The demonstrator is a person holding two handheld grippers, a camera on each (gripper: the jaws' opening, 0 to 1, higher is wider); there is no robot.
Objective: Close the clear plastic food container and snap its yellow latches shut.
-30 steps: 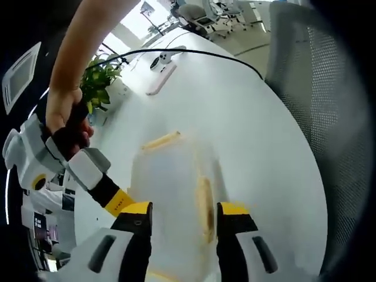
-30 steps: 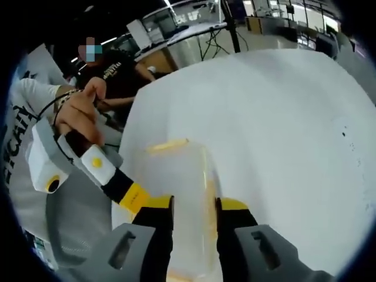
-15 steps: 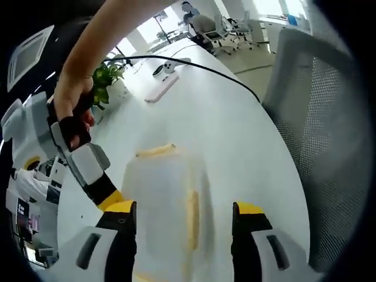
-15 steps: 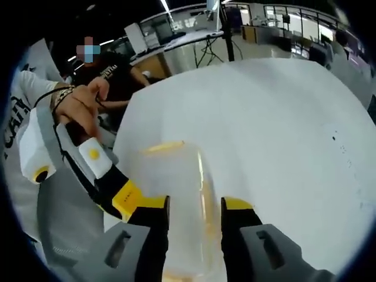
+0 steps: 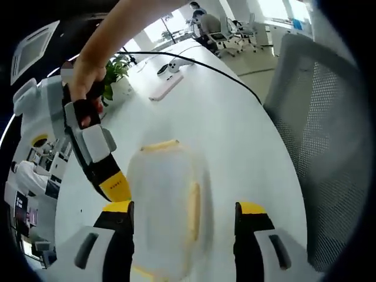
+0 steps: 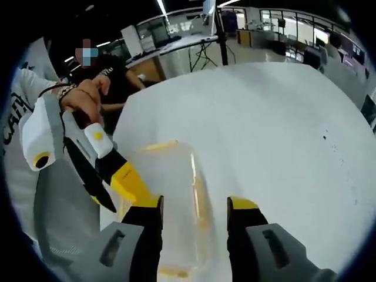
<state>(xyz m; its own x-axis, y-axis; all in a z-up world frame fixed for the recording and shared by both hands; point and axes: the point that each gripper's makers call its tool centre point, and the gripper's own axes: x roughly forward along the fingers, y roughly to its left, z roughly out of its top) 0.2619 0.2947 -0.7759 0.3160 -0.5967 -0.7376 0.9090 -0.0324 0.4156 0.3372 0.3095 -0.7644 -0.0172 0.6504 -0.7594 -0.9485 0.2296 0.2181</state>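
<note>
2 tools [image 5: 183, 212] [image 6: 194, 205] straddle 1 clear container [image 5: 166, 205] on 1 table [image 5: 235, 129].

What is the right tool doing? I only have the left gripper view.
Observer: The right tool is open, with one jaw on either side of the clear plastic food container.
Operator: Anyone near the table on that side?
Observer: Yes. A person in a dark shirt is just beyond the far edge of the white table.
</note>
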